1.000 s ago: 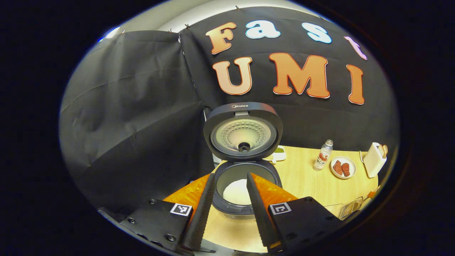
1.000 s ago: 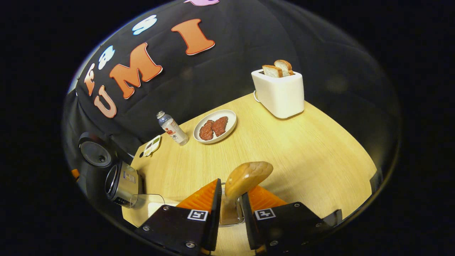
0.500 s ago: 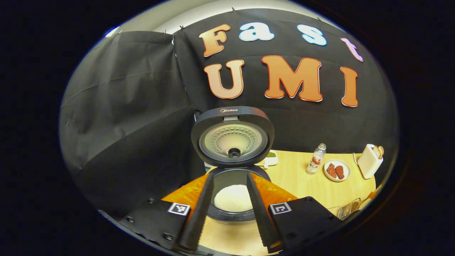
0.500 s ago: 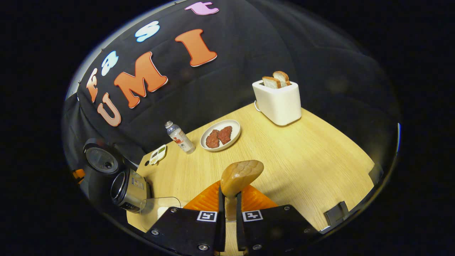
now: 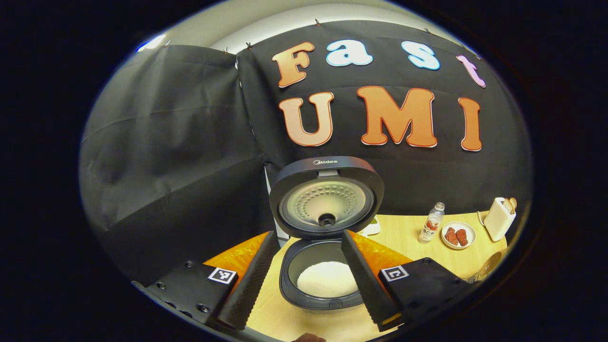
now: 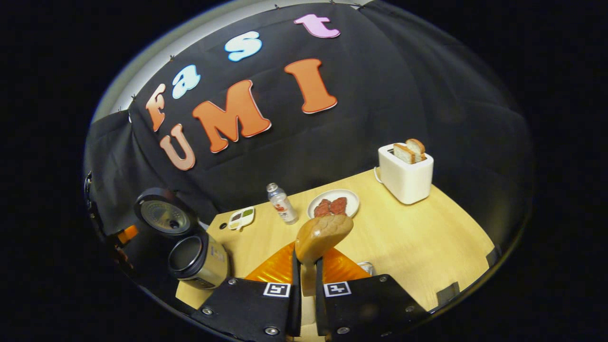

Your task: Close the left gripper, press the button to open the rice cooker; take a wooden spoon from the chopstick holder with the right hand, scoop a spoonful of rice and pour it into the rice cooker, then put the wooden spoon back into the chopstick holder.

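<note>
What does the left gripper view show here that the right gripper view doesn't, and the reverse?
Left gripper view: white rice in the pot, seen between the fingers of the left gripper, which is open. Right gripper view: the right gripper shut on the wooden spoon, bowl upward, plus the metallic side of the rice cooker. Shared: the cooker with its lid raised, the bottle, the plate of two reddish pieces, the toaster holding bread.

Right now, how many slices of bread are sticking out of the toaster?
2. Both stand side by side in the top of the white toaster at the table's far right: the nearer slice and the farther slice. Nothing suggests more, though the slots' insides are hidden.
</note>
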A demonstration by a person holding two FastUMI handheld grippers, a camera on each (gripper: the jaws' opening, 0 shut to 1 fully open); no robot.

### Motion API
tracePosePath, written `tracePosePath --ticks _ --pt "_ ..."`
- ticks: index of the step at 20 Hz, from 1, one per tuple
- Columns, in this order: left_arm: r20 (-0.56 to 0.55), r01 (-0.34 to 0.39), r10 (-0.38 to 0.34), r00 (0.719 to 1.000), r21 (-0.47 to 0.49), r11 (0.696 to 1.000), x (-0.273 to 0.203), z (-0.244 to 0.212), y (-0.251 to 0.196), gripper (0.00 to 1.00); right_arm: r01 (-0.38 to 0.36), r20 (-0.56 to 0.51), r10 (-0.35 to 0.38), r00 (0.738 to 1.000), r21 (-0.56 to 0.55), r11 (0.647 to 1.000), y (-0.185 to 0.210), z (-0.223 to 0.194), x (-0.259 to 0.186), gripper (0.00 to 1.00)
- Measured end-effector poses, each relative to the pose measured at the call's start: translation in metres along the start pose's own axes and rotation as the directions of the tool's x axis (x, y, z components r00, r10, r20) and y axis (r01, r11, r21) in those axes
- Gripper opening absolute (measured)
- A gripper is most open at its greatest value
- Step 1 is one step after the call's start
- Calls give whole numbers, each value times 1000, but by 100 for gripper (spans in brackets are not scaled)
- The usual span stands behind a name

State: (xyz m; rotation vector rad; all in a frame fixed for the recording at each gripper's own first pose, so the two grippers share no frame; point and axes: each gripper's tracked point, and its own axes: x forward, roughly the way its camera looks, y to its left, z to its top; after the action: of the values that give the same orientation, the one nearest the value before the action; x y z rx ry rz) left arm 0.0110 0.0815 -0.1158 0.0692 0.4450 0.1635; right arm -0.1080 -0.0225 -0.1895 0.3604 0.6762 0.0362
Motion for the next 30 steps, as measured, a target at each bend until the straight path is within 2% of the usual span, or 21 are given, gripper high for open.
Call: tracePosePath --ticks 1,4,6,8,11,12,14,16,18,19,20,23,25,28,30 --pt "5 -1 1 1000 1 1000 1 -2 4 89 -21 -21 21 1000 -15 1000 14 -7 0 12" --pt "18 -15 15 1000 3 1000 4 -6 18 97 -57 -86 49 995 -100 993 44 -37 6 12" --pt "14 -10 10 1000 3 1000 7 -10 25 100 -56 -118 36 992 -173 983 55 -58 13 12" --pt "0 -4 4 1000 7 1000 12 -18 33 100 -25 -126 -8 992 -258 966 57 -73 17 12" --pt "-15 1 -1 1000 24 1000 17 -27 46 100 66 -62 -100 993 -411 909 51 -82 26 12" --pt "-13 -3 3 1000 34 999 19 -28 50 97 90 -37 -117 992 -426 900 53 -85 28 12" --pt "-14 -12 12 1000 44 999 23 -31 58 100 127 -12 -149 989 -461 878 54 -93 29 11" --pt "-28 0 1 1000 48 999 26 -37 60 96 154 -1 -178 984 -500 852 54 -106 28 11" --pt "-42 15 -12 999 70 997 30 -43 62 98 174 -11 -209 978 -513 840 49 -121 27 10" --pt "-45 21 -17 999 84 996 33 -44 63 100 179 -22 -222 975 -510 841 46 -132 26 10" --pt "-48 30 -26 999 94 995 36 -46 62 97 190 -32 -239 971 -508 840 42 -143 25 8" --pt "-66 65 -58 996 111 992 41 -49 54 100 215 -14 -256 967 -498 840 48 -153 26 9" --pt "-58 83 -76 995 122 989 42 -48 52 96 205 -48 -249 967 -430 879 56 -167 28 8" --pt "-34 96 -92 995 147 985 39 -42 53 100 155 -93 -186 978 -271 950 78 -176 29 8" --pt "-32 102 -98 995 158 982 37 -45 56 100 147 -119 -169 978 -174 974 84 -178 32 8"
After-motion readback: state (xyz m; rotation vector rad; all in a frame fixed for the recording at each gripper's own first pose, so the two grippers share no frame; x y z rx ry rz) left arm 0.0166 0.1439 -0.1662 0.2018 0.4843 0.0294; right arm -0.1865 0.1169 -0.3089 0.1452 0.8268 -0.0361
